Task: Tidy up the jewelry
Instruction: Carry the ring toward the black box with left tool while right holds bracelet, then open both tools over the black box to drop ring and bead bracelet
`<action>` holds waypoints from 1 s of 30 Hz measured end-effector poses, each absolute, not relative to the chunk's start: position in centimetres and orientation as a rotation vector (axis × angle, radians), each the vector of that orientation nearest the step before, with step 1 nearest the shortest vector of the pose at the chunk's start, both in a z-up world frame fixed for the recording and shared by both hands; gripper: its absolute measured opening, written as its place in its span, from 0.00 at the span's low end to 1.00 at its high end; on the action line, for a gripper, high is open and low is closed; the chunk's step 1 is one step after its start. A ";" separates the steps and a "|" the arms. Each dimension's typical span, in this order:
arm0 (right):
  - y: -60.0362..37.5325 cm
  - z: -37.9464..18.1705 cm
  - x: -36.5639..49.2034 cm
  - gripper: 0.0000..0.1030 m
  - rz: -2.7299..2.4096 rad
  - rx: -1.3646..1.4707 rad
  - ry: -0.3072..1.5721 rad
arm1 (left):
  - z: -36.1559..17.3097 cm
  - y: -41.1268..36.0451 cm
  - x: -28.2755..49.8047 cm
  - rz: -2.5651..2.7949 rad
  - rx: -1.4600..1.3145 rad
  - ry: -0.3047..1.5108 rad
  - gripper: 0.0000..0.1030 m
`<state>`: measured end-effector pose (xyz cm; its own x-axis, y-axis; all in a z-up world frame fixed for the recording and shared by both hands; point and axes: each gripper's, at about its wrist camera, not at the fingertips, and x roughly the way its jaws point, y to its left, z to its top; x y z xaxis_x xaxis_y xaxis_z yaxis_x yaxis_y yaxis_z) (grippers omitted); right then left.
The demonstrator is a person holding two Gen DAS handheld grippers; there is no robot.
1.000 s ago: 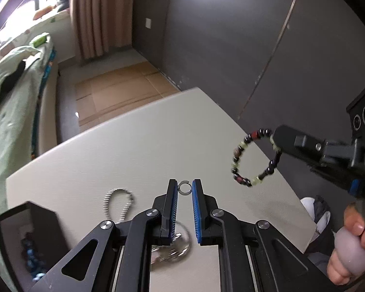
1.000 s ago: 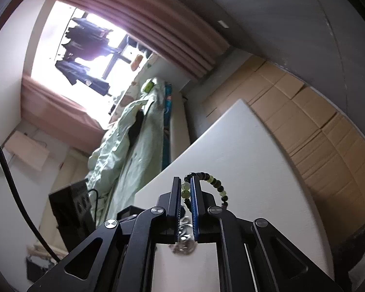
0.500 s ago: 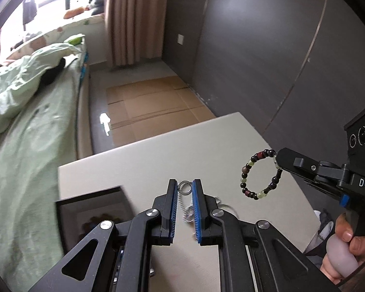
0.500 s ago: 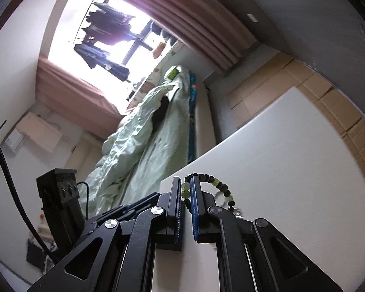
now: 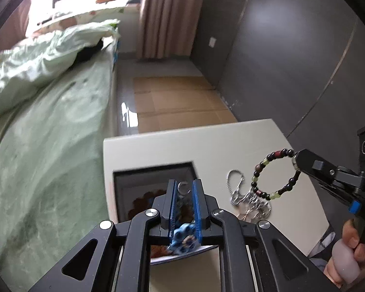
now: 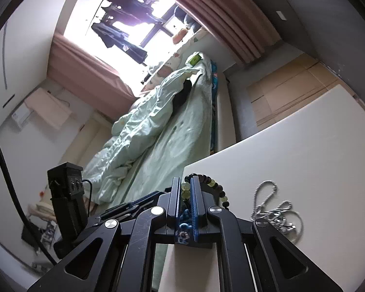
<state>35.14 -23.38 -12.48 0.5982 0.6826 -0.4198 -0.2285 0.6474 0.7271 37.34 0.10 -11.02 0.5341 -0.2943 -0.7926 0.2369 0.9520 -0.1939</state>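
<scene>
My left gripper [image 5: 184,187] is shut on a small silver ring [image 5: 184,187] and holds it over the open black jewelry box [image 5: 153,170], which holds a brown bead bracelet [image 5: 143,200] and blue beads [image 5: 183,239]. My right gripper [image 6: 185,185] is shut on a bracelet of dark and green beads [image 5: 275,174], held in the air above the white table [image 5: 206,141]. That bracelet also shows in the right wrist view [image 6: 214,187]. A silver chain necklace [image 5: 248,199] lies in a heap on the table right of the box, also in the right wrist view [image 6: 275,209].
A bed with a light green duvet [image 5: 48,97] runs along the table's left edge. Dark wall panels [image 5: 292,60] stand behind the table on the right. Cardboard sheets [image 5: 177,99] cover the floor beyond the table.
My left gripper has swung left with the silver ring, from above the chain to above the open box. My right gripper still holds the bead bracelet and has shifted a little.
</scene>
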 end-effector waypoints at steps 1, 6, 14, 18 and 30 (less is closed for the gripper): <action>-23.0 -12.5 35.2 0.08 0.582 0.673 0.755 | -11.3 0.6 37.4 -0.314 -0.078 0.971 0.15; -20.4 -12.4 35.5 0.08 0.603 0.637 0.774 | -10.9 2.4 36.0 -0.297 -0.090 0.922 0.70; -17.7 -12.4 36.3 0.08 0.639 0.597 0.795 | -10.5 5.1 33.9 -0.248 -0.120 0.871 0.72; -16.4 -12.6 37.0 0.08 0.652 0.586 0.816 | -10.4 5.8 32.9 -0.224 -0.131 0.860 0.72; -14.4 -12.4 36.6 0.49 0.645 0.491 0.883 | -8.9 7.1 30.2 -0.198 -0.133 0.813 0.72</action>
<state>36.62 -14.40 -12.38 0.4708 0.6933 -0.5456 -0.3092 0.7089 0.6340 30.21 7.07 -8.94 0.6700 -0.2261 -0.7071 0.1243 0.9732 -0.1934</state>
